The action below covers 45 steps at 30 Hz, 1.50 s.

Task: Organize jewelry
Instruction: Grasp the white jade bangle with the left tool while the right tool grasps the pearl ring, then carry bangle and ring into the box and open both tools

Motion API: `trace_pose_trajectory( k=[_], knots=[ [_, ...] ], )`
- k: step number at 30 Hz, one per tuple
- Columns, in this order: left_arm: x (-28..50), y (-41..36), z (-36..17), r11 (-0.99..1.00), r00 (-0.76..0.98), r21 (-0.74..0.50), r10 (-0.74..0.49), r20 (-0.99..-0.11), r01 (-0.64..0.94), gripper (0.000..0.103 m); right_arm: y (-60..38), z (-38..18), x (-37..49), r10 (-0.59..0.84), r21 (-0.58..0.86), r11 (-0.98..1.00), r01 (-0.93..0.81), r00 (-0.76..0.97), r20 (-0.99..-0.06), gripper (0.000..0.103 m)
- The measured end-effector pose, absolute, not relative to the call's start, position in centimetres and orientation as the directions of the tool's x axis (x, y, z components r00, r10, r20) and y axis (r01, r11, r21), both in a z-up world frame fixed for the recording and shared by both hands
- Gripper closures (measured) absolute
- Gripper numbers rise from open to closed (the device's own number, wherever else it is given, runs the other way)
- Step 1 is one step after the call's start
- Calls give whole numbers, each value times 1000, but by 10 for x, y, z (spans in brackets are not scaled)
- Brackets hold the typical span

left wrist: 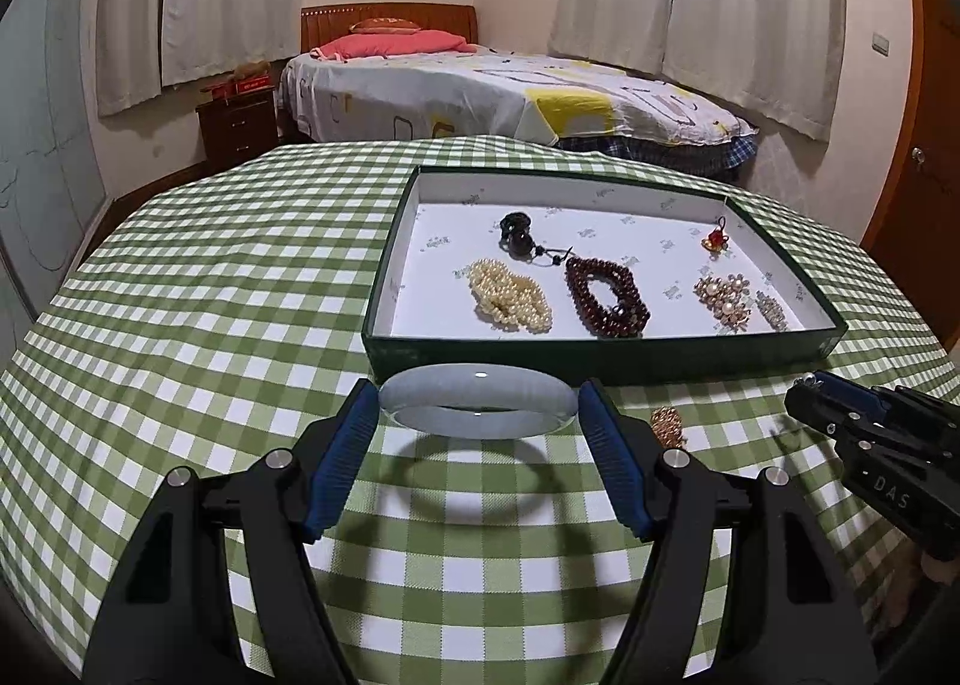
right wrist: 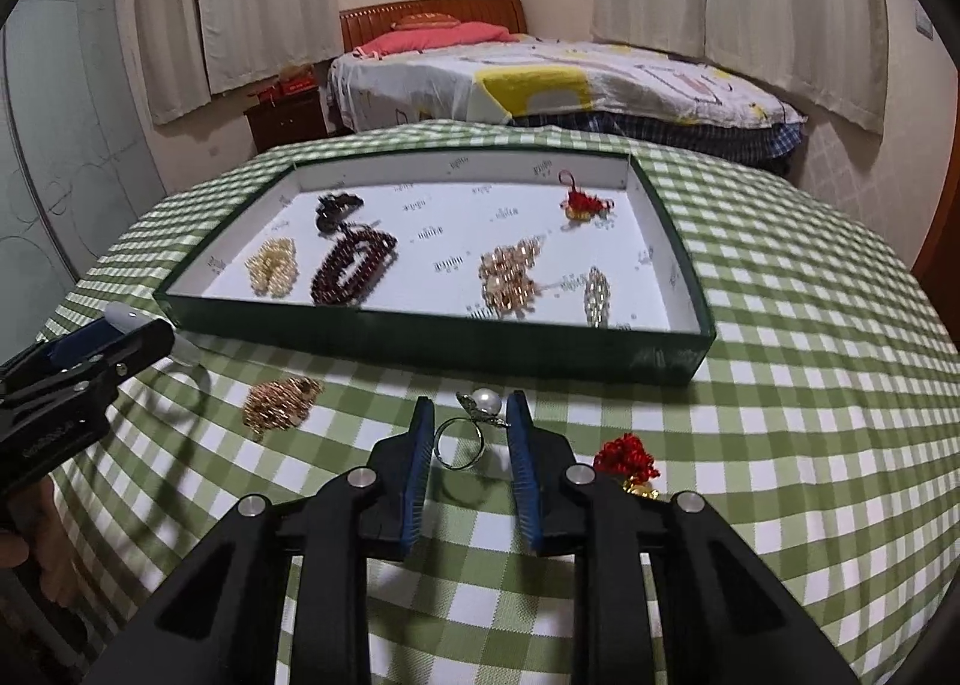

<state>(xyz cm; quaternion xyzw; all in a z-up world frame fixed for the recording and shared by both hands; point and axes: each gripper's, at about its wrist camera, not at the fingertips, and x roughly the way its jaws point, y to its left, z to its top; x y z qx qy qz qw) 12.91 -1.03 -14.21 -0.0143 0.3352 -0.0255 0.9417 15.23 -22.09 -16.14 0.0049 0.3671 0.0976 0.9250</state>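
My left gripper (left wrist: 480, 406) is shut on a pale jade bangle (left wrist: 480, 422), held level a little above the checked cloth with its shadow below. In the right wrist view that gripper (right wrist: 129, 328) shows at the left edge with the bangle (right wrist: 123, 318). My right gripper (right wrist: 471, 427) is shut on a silver pearl ring (right wrist: 485, 402), its blue pads touching both sides of the band. In front of both stands the dark green tray (left wrist: 600, 367) (right wrist: 420, 337), which holds a cream pearl strand (left wrist: 510, 295), a dark red bead bracelet (left wrist: 606, 295) and a gold pearl brooch (left wrist: 723, 295).
A gold chain pile (right wrist: 279, 403) (left wrist: 667, 424) lies on the cloth between the grippers. A red tasselled charm (right wrist: 624, 454) lies just right of my right gripper. The tray also holds dark beads (left wrist: 517, 232) and a red charm (left wrist: 714, 238). A bed stands beyond the table.
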Motion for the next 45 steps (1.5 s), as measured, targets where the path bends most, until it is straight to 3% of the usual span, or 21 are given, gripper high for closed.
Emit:
trace_pose_trajectory(
  k=[15, 29, 38, 45],
  knots=[
    [138, -26, -91, 993, 829, -74, -117, -546, 92, 36, -229, -104, 156, 216, 83, 975, -204, 805, -553, 77],
    [199, -63, -51, 981, 860, -85, -192, -473, 172, 36, -239, -68, 206, 223, 61, 974, -219, 861, -457, 77],
    [245, -89, -65, 978, 834, -94, -208, -511, 186, 36, -251, -78, 242, 219, 60, 975, -216, 856, -468, 77],
    [273, -103, -99, 981, 773, -107, -192, -604, 160, 36, -263, -108, 265, 211, 86, 977, -195, 817, -536, 77]
  ],
)
